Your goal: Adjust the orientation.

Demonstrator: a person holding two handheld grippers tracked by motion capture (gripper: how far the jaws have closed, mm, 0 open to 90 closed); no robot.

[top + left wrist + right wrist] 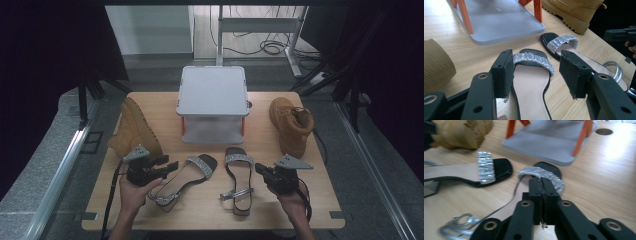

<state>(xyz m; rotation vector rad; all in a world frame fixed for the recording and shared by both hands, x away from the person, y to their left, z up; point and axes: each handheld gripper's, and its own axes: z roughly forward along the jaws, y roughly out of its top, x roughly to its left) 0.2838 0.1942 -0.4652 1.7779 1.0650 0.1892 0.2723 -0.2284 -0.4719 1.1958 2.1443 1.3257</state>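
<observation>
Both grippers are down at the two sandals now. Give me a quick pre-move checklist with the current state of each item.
1. Left gripper jaws apart: ok, open, astride the toe of the left sandal, pads not pressing.
2. Right gripper jaws: shut tight at the glitter strap of the right sandal; whether the strap is pinched: cannot tell.
3. Both sandals flat on the wooden table, soles down: ok.
4. Rack's lower shelf free of shoes: ok.
5. Left boot and right boot stand clear of the rack front: ok.
6. Ankle strap of the right sandal lies loose, may snag: not ok.
</observation>
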